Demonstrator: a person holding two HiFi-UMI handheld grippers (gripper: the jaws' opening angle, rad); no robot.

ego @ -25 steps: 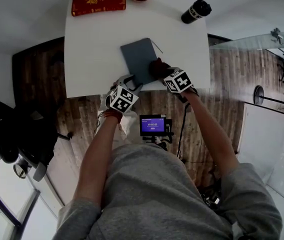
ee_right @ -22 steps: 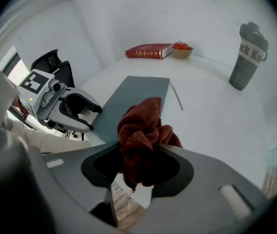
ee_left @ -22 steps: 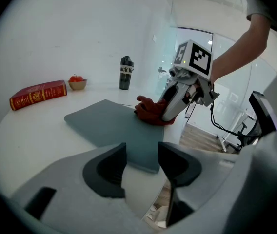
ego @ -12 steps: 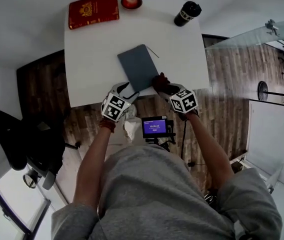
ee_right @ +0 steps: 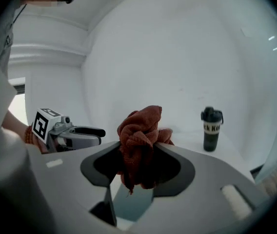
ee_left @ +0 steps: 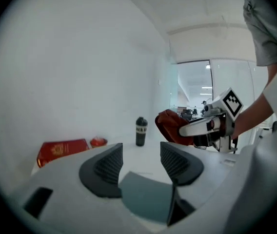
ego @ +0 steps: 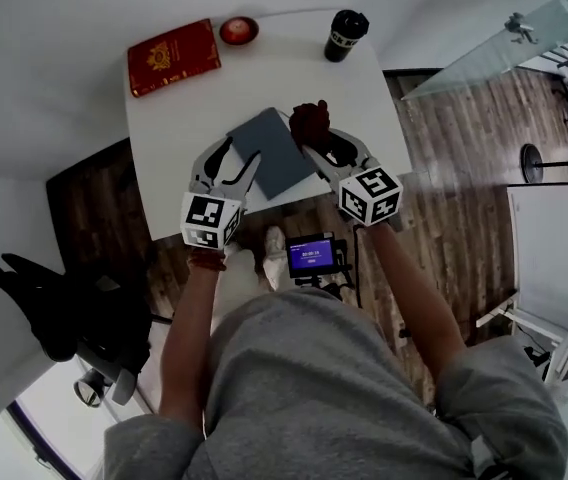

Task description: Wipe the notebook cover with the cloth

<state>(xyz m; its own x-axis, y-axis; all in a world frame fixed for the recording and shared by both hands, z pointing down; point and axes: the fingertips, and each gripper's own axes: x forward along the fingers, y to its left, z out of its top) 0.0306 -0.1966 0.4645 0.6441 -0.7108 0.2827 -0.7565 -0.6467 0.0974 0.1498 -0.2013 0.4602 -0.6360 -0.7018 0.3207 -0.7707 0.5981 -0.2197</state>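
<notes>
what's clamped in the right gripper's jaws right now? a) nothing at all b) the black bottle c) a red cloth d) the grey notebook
C: in the right gripper view, the right gripper has a bunched red cloth pinched between its jaws, while the grey notebook lies on the table below and the black bottle stands apart behind.

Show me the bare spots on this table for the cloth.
Bare tabletop lies between the red book and the grey notebook, and between the notebook and the black bottle toward the right edge. The far edge is crowded: book, red dish, bottle.
</notes>
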